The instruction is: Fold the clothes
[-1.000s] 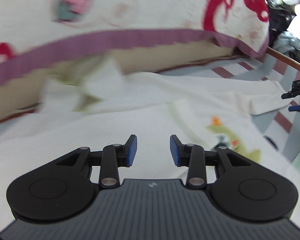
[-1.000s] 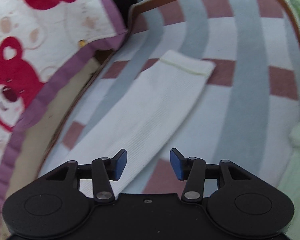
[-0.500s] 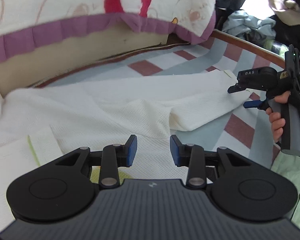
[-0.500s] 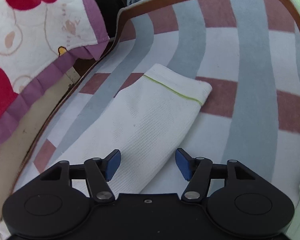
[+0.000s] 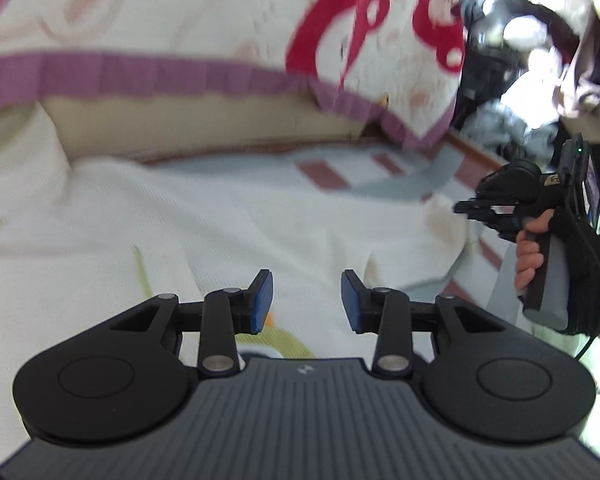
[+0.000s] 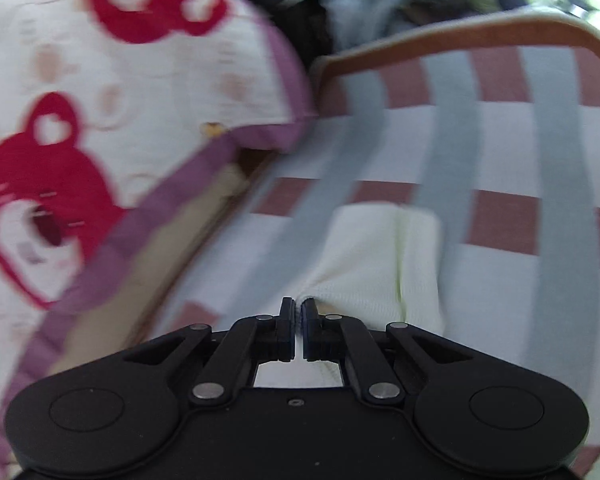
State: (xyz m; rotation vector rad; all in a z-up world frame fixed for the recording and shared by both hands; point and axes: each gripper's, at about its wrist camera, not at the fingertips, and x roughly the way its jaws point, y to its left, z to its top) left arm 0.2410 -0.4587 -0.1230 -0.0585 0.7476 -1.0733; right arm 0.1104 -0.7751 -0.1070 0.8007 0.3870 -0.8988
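A white knit top (image 5: 228,232) with a green trim line and a coloured print lies spread on the striped bed cover. My left gripper (image 5: 306,300) is open and empty, hovering just above the body of the top. My right gripper (image 6: 299,312) is shut on the white sleeve (image 6: 372,252), whose cuff is bunched and folded over ahead of the fingers. In the left wrist view the right gripper (image 5: 496,212) shows at the right, held by a hand at the sleeve end (image 5: 440,220).
A bear-print pillow with a purple border (image 5: 220,40) (image 6: 100,120) lies along the far side. The bed cover (image 6: 500,160) has grey and red stripes and a brown edge. A pile of dark clothes (image 5: 512,80) sits beyond the bed corner.
My right gripper closed on the sleeve and the sleeve bunched up toward it. The left gripper view swung and stays open over the top.
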